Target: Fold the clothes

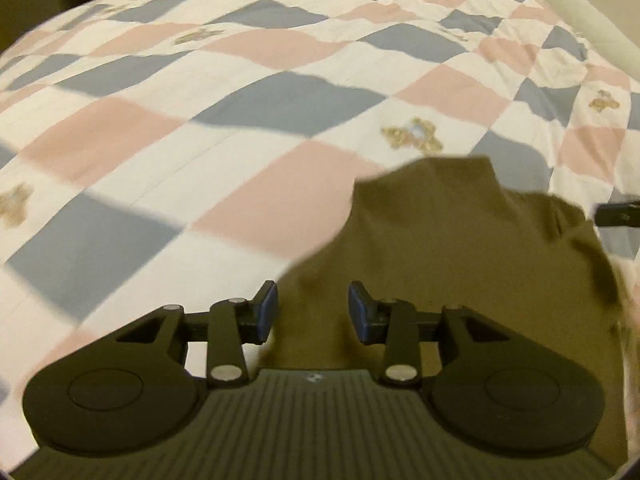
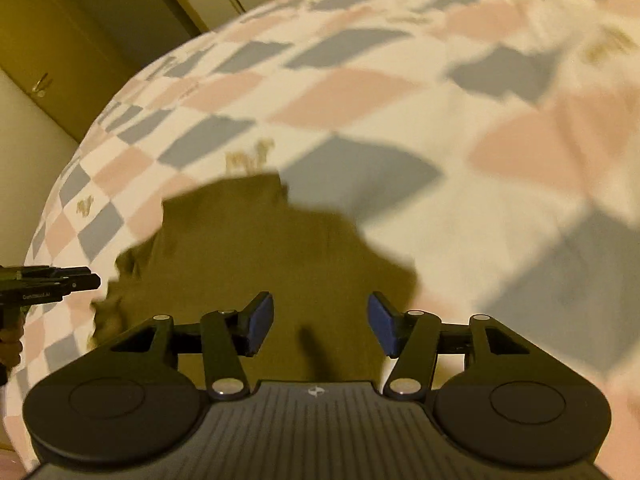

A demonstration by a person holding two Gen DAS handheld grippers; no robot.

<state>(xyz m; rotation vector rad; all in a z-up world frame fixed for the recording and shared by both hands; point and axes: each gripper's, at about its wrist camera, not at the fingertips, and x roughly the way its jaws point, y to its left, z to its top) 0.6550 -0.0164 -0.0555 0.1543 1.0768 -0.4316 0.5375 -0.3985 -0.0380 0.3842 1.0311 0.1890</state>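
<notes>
Both the left hand-held gripper [image 1: 313, 312] and right hand-held gripper [image 2: 321, 324] hover with jaws apart, empty, over the olive garment [image 1: 440, 248] on the checkered bed quilt [image 1: 200, 80].

Dim, warm yellowish indoor light in both views; no clear source visible, no glare. Heavy fisheye bend: the bedspread [image 1: 280, 92] bulges like a dome, dark vignette at corners. Motion blur thruout, worse in right wrist view, where checks on the bedspread smear and the olive garment [image 2: 256, 248] has soft edges. Gripper bodies at bottom stay sharp. Soft shadow on the garment betw. the pads [image 2: 260, 326] in right view. Colours muted, slight grain.
</notes>
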